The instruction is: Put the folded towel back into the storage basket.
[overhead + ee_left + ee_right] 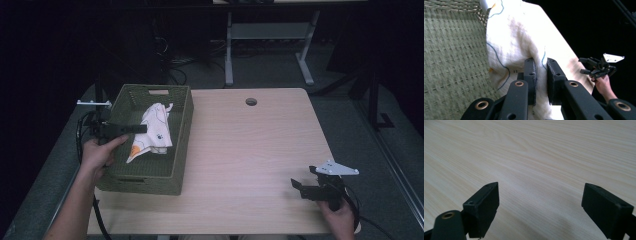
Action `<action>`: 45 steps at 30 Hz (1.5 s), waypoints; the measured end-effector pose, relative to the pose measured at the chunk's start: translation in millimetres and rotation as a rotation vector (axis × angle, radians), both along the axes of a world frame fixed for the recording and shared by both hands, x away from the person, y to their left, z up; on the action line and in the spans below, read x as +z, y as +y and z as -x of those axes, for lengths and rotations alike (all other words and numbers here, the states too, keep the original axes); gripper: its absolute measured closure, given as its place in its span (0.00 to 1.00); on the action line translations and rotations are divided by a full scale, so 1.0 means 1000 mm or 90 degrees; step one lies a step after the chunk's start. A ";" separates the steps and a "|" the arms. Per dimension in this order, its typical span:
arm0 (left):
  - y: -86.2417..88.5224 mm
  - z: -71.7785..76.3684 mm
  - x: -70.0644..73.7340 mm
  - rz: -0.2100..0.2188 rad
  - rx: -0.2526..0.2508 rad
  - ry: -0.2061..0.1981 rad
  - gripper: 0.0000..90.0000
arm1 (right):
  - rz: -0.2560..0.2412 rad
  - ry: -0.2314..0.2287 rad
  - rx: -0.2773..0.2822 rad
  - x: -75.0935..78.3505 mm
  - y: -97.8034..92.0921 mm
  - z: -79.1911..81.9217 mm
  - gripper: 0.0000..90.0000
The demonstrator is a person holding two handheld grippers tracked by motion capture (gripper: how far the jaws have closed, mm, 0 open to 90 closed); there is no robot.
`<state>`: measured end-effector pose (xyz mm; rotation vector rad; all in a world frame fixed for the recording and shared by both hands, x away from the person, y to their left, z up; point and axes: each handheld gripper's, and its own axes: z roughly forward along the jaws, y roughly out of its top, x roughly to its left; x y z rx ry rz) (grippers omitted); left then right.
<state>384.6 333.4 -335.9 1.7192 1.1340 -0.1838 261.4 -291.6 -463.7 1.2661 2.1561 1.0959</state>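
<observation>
A white cloth [156, 129] with blue lines and orange patches hangs over the inside of a green woven basket [181, 131] at the table's left. My left gripper [142, 128] reaches in from the basket's left rim and is shut on a fold of the cloth [519, 42], its jaws pinching the fabric. My right gripper [302, 179] rests low at the table's front right, open, with nothing but bare wood between its jaws [541, 195]. It also appears far off in the left gripper view, the right gripper [589, 66] held by a hand.
The light wooden table [250, 150] has a round cable hole [251, 101] near its far edge. The basket's woven floor [454, 57] lies under the cloth. Desk legs and cables stand on the dark floor beyond the table.
</observation>
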 end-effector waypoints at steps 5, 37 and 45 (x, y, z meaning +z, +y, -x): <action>0.005 -0.008 -0.004 -0.029 -0.010 0.004 0.89 | 0.001 0.008 -0.004 -0.002 0.000 -0.002 0.16; -0.014 -0.020 -0.014 -0.199 -0.083 0.007 0.64 | 0.001 0.011 0.013 -0.002 0.005 -0.002 0.16; -0.010 -0.023 -0.030 -0.219 -0.064 0.061 0.85 | 0.005 0.007 0.017 -0.002 0.005 -0.003 0.16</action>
